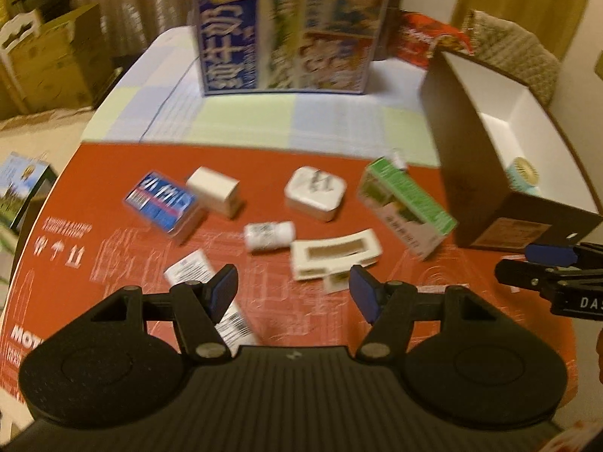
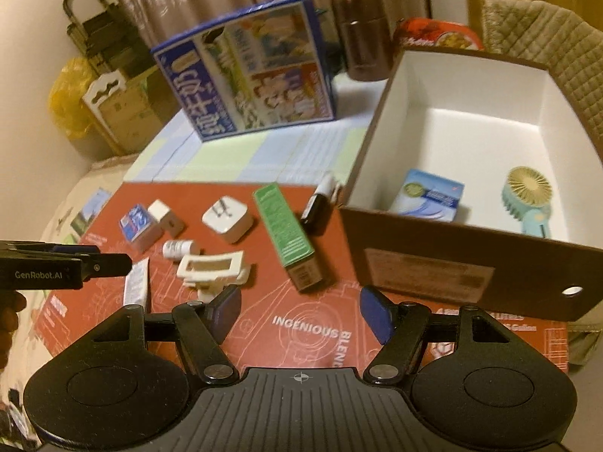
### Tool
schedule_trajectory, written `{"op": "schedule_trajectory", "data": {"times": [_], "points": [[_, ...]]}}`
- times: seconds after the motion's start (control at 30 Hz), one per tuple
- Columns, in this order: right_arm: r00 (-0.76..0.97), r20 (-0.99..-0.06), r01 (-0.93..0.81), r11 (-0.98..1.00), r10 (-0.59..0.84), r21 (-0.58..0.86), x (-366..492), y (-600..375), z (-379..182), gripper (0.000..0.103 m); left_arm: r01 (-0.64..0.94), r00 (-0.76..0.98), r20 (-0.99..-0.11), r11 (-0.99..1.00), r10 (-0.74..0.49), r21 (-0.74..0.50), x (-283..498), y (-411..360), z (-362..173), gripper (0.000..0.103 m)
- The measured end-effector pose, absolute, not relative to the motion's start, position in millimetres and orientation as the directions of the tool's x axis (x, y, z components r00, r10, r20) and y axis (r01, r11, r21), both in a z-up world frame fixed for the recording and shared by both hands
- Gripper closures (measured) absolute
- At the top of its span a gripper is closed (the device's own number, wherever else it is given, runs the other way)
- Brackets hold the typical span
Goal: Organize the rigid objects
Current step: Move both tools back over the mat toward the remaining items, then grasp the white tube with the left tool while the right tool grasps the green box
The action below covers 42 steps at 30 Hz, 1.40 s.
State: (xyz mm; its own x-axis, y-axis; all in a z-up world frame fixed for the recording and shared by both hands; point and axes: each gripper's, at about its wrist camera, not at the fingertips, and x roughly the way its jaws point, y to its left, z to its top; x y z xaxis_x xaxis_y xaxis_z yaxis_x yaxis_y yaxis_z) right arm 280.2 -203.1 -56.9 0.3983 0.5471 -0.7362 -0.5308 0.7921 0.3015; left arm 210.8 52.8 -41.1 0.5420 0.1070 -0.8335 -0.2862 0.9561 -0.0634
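Note:
Several small items lie on the red mat (image 2: 324,339): a green box (image 2: 286,233), a white plug charger (image 2: 226,218), a small blue box (image 2: 135,224), a white cube (image 2: 166,216), a white roll (image 2: 179,248), a white frame-shaped holder (image 2: 211,265), a white tube (image 2: 136,282) and a black-and-white pen-like item (image 2: 320,199). The brown box (image 2: 426,275) at right holds a teal fan (image 2: 527,199) and a blue-white packet (image 2: 429,196). My right gripper (image 2: 301,312) is open and empty above the mat's near edge. My left gripper (image 1: 294,295) is open and empty, near the holder (image 1: 335,258) and over the tube (image 1: 211,301).
A tall blue printed carton (image 2: 245,67) stands behind the mat on a checked cloth (image 2: 233,158). A brown canister (image 2: 363,34) and a red snack bag (image 2: 437,34) are behind it. A quilted cushion (image 2: 542,37) is at the right. Cardboard boxes (image 1: 56,64) stand on the floor at left.

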Motion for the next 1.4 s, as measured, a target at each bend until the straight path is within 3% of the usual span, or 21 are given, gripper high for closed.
{"op": "schedule_trajectory", "data": {"times": [0.43, 0.8, 0.93, 1.13, 1.2, 1.4], "points": [[0.395, -0.745, -0.612, 0.759, 0.537, 0.222, 276, -163, -79, 0.037, -0.425, 0.442, -0.879, 0.905, 0.181, -0.027, 196, 85, -90, 0.041], [0.468, -0.731, -0.596, 0.788, 0.497, 0.155, 295, -153, -94, 0.048, -0.445, 0.397, -0.899, 0.896, 0.186, -0.012, 206, 88, -125, 0.043], [0.490, -0.729, -0.595, 0.794, 0.477, 0.120, 301, -147, -101, 0.052, -0.440, 0.392, -0.901, 0.898, 0.186, -0.007, 208, 89, -132, 0.055], [0.506, -0.726, -0.594, 0.799, 0.465, 0.097, 310, -139, -113, 0.058, -0.422, 0.403, -0.894, 0.907, 0.196, 0.009, 208, 89, -134, 0.056], [0.501, -0.729, -0.599, 0.795, 0.467, 0.098, 312, -137, -116, 0.072, -0.413, 0.405, -0.893, 0.911, 0.197, 0.013, 208, 88, -134, 0.057], [0.488, -0.730, -0.628, 0.774, 0.478, 0.087, 305, -140, -116, 0.076, -0.392, 0.413, -0.890, 0.920, 0.192, 0.016, 204, 89, -134, 0.067]]}}
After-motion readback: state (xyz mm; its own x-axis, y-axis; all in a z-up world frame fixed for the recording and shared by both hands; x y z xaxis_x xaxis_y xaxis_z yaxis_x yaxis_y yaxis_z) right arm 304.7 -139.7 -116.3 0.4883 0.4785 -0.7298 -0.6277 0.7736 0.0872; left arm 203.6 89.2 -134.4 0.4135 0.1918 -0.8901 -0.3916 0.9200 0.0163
